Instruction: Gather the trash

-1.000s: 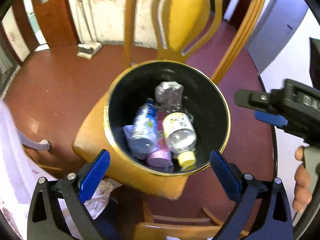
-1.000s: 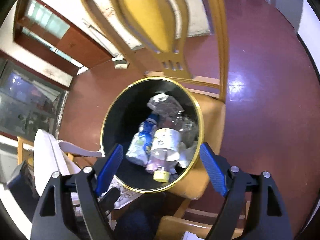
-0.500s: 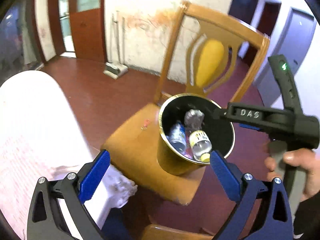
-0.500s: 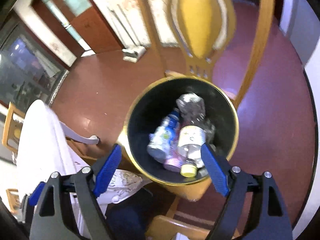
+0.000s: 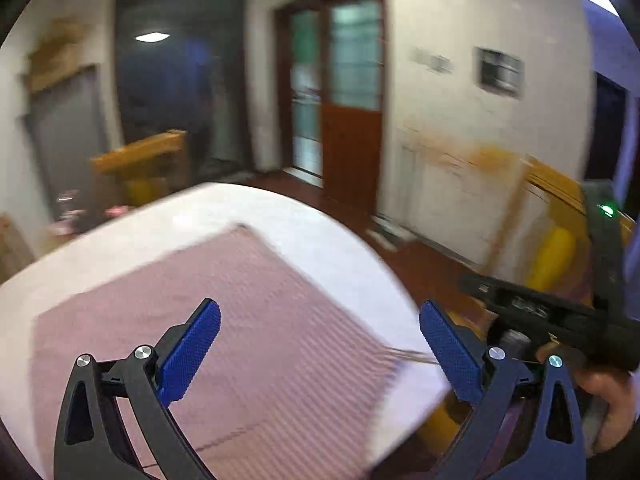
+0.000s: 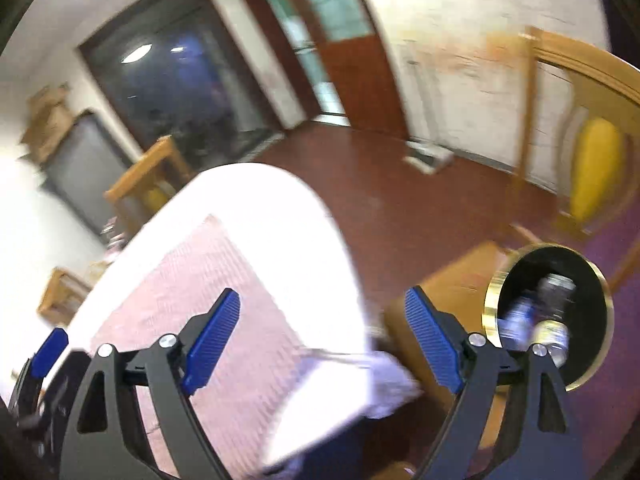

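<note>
A gold-rimmed black bin [image 6: 592, 344] stands on a wooden chair seat [image 6: 452, 284] at the right of the right wrist view. It holds several plastic bottles [image 6: 554, 330]. My right gripper [image 6: 322, 338] is open and empty, held over the edge of a table with a white cloth [image 6: 256, 200] and a pink mat [image 6: 208, 288]. My left gripper [image 5: 320, 354] is open and empty above the same pink mat [image 5: 260, 320]. The right gripper's body [image 5: 552, 312] shows at the right of the left wrist view. Both views are blurred.
A yellow-backed wooden chair [image 6: 592, 168] stands right of the table. Red-brown floor [image 6: 400, 184] runs to a wooden door [image 5: 348, 92] and a dark glass doorway [image 5: 176, 76]. Another wooden chair [image 5: 140, 168] stands beyond the table.
Both grippers have swung up and left, away from the bin and towards the table. The bin has slid from the centre to the right edge of view. Both stay open.
</note>
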